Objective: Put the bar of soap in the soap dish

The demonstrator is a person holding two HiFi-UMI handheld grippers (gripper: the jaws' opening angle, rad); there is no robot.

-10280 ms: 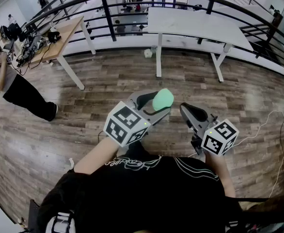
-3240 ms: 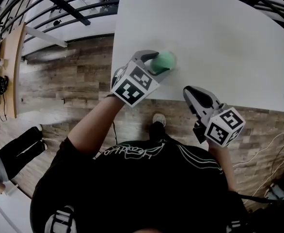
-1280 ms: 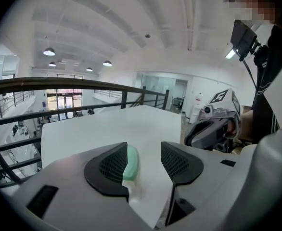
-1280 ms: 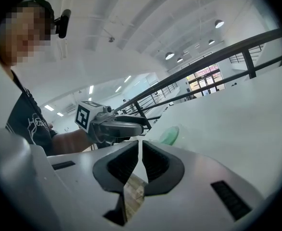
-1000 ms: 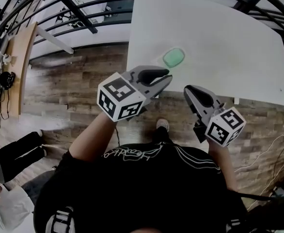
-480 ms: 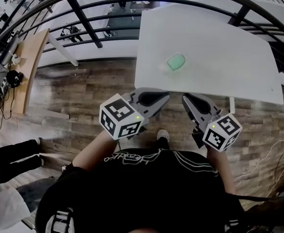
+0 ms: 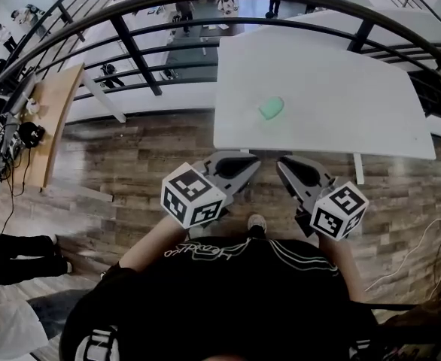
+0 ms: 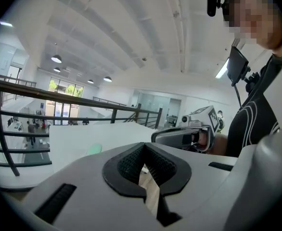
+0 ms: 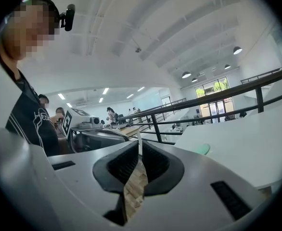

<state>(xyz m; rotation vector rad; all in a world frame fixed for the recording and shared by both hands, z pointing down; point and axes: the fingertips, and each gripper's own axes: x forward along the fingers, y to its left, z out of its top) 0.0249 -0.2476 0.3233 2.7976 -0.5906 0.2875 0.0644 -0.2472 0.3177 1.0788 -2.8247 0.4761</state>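
A green bar of soap (image 7: 272, 108) lies on the white table (image 7: 318, 74), near its front edge. Whether a dish is under it I cannot tell from here. It shows small and far in the left gripper view (image 8: 95, 148) and in the right gripper view (image 9: 203, 149). My left gripper (image 7: 254, 159) hangs over the wooden floor, short of the table, shut with nothing in it (image 8: 144, 146). Beside it, my right gripper (image 7: 282, 162) is also shut and empty (image 9: 140, 143). Both are well apart from the soap.
A black railing (image 7: 130, 43) curves behind the table. A wooden desk (image 7: 51, 119) with gear stands at the left, and a person (image 7: 17, 247) is at the lower left. A cable (image 7: 431, 232) lies on the floor at the right.
The left gripper let go of the soap on the table and its jaws closed. Both grippers drew back from the table toward my body, and the table now looks farther off.
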